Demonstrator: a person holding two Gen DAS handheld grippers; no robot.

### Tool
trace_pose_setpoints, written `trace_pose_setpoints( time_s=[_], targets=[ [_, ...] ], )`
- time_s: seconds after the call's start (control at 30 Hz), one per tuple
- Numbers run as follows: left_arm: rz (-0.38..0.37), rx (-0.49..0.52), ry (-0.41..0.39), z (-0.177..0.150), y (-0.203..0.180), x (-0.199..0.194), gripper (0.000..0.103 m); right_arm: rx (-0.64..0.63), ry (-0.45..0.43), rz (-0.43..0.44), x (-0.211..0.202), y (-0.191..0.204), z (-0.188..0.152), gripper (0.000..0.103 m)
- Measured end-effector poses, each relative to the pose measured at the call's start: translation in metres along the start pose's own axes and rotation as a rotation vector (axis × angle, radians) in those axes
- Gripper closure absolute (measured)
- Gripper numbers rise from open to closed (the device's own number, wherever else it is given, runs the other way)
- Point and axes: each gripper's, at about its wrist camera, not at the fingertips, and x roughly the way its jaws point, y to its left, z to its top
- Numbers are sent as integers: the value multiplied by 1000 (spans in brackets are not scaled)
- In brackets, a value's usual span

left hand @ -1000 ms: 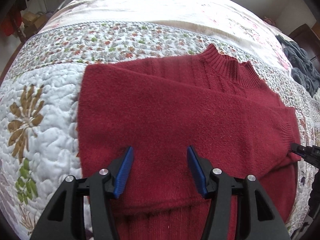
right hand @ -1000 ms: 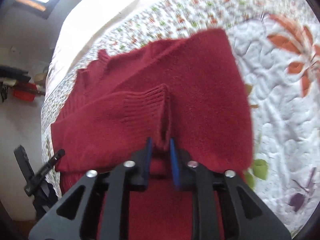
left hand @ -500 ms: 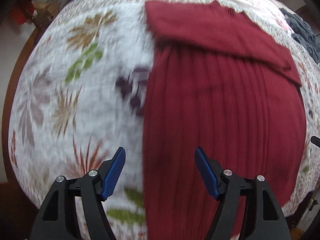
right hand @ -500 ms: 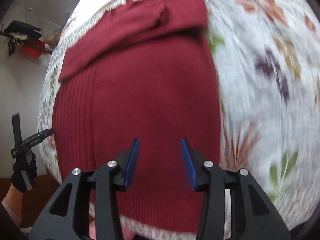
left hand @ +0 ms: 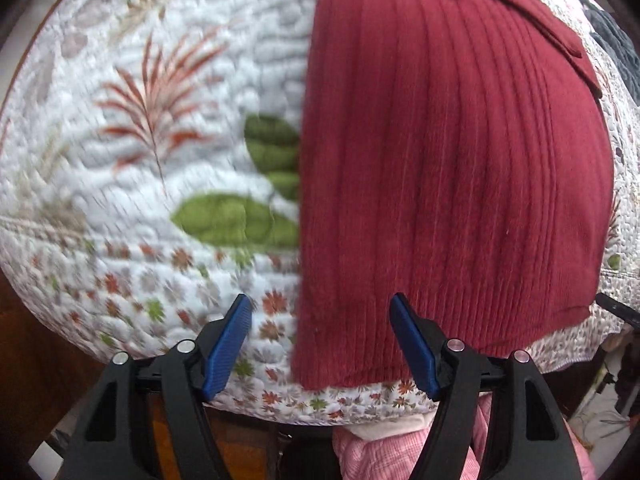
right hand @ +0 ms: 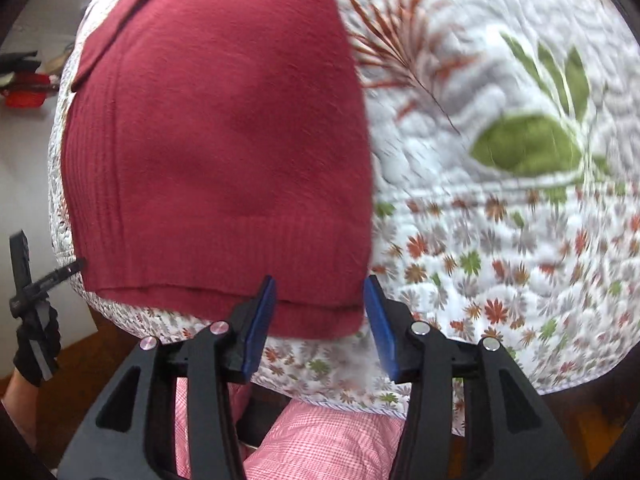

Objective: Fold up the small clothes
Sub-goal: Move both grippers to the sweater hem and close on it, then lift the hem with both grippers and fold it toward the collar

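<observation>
- We found the red sweater (left hand: 452, 160) lying flat on the quilt (left hand: 160, 160), its sleeves folded across the upper body and its ribbed hem (right hand: 224, 292) lying nearest the bed's front edge, which we judged left the lower half ready to be lifted and folded up toward the collar.
- Our left gripper (left hand: 320, 344) hovered just above the hem's left corner with its blue pads spread wide and nothing between them; that corner sat between the jaws, so we read this as lining up for a pinch.
- Our right gripper (right hand: 318, 322) was likewise released and empty, its jaws straddling the hem's right corner, so the two tools bracketed the sweater's bottom edge for an even lift.
- Beyond the sweater, the quilt showed green leaves, red fronds and a border of small flowers; the pattern was smeared by blur, so finer detail escaped us.
- Below the hem, pink checked fabric (right hand: 320, 440) showed, probably the person's clothing.
- Left of the sweater a gloved hand (right hand: 34, 344) held the other tool; past the sweater's far right side lay a grey cloth (left hand: 616, 48).
</observation>
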Motion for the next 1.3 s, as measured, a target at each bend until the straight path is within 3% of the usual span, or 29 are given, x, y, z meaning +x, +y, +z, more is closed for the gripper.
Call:
trace_pose_setpoints(
  time_s=[0.13,0.3,0.43,0.5,0.6,0.63,0.67,0.73,0.9,1.07,1.3],
  targets=[
    [-2,6,2,-1,-4,8,31,36,5,-1,4,-15,2,53],
    [-67,-33,12,-2,-9,13,31,62,13,62,9,-26,9,50],
    [-111,-68,27,-13,-8,14,44,61,10,120,8,-24,21,61],
    [-113,-64,28,-19,-3,18,47,54,23,143,10,-20,28,61],
    [-122,-98,21,-19,1,20,63,36,34,134,15,-17,33,67],
    [-176,-113,25,-19,12,16,91,30,31,138,12,-16,34,79],
    [-197,-125,25,-16,18,14,96,27,30,144,13,-16,35,88],
    [-225,-113,16,-18,16,9,97,21,31,159,9,-19,36,98],
    [-303,-99,-14,-11,10,-11,97,15,21,275,-11,-13,47,98],
    [-388,-129,-131,16,20,-43,97,40,-69,418,-51,-15,70,98],
    [-407,-135,-271,64,32,-68,97,40,-178,477,-80,-12,120,98]
  ],
)
